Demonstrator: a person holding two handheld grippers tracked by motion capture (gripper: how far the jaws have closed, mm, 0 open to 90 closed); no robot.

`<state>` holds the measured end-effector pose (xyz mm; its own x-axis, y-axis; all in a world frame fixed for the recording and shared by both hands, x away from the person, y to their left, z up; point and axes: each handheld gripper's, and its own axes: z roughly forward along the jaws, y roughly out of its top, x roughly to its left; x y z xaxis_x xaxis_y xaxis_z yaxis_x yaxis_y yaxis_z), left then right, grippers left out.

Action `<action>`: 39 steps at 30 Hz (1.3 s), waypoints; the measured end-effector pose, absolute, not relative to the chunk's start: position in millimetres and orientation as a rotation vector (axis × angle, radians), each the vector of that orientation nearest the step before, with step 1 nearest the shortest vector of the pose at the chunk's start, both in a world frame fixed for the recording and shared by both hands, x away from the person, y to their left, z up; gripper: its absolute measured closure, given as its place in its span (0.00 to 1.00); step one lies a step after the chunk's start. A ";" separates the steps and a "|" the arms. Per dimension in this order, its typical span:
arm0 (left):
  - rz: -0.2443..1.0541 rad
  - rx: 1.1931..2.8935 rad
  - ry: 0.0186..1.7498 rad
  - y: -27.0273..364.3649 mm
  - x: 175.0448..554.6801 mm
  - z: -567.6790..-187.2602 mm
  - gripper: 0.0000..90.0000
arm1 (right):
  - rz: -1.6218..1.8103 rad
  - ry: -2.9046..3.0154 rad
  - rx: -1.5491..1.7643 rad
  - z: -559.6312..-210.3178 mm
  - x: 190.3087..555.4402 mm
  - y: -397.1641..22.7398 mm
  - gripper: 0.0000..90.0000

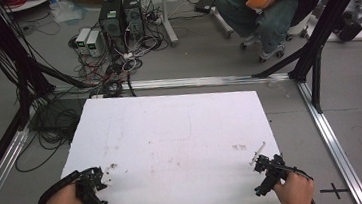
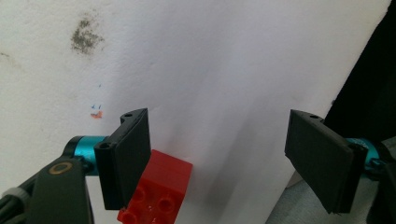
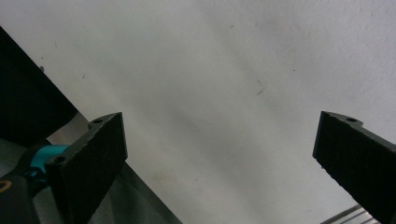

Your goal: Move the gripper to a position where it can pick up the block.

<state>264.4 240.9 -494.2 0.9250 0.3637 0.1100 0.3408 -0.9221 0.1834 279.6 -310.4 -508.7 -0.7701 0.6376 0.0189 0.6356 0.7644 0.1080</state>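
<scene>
Both tongs gape wide; swing your left gripper over the red brick, lower left, centring it

A red toy building brick lies on the white table near its edge. Round studs show on its near face, so it rests tipped on one side, partly hidden behind one black jaw.
</scene>
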 end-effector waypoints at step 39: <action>0.215 2.922 0.519 240.4 263.7 -494.1 0.25 | 0.155 2.935 1.042 -508.5 281.1 -303.9 0.02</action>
